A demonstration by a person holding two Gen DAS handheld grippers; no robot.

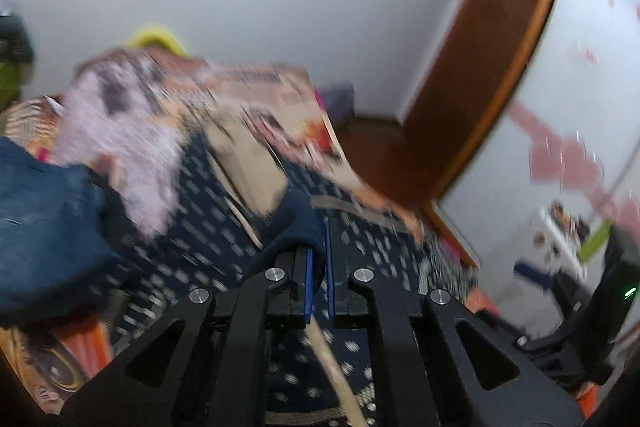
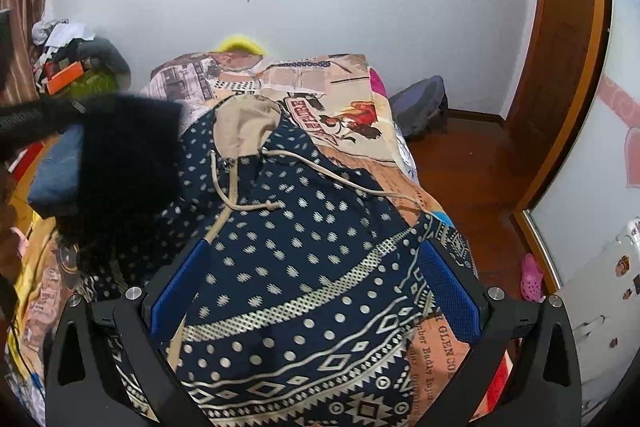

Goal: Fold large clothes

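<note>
Left claw lifts a dark cuff of the patterned hoodie while the right claw waits, released, over its hem.

The left claw (image 1: 318, 259) is clenched on a navy fold (image 1: 296, 223) of the hoodie (image 2: 288, 259), which lies spread on the bed (image 2: 360, 115). The right claw (image 2: 316, 291) hangs with fingers wide apart over the fabric, gripping nothing. To fold well, I judge the sleeve should be carried flat across the body toward 3 o'clock, with the drawstring (image 2: 308, 167) kept from bunching underneath. Folded jeans (image 2: 56, 171) crowd the bed at 9 o'clock; a yellow object (image 2: 240, 45) sits at 12 o'clock by the wall, and a dark bag (image 2: 420, 103) on the floor at 2 o'clock.
</note>
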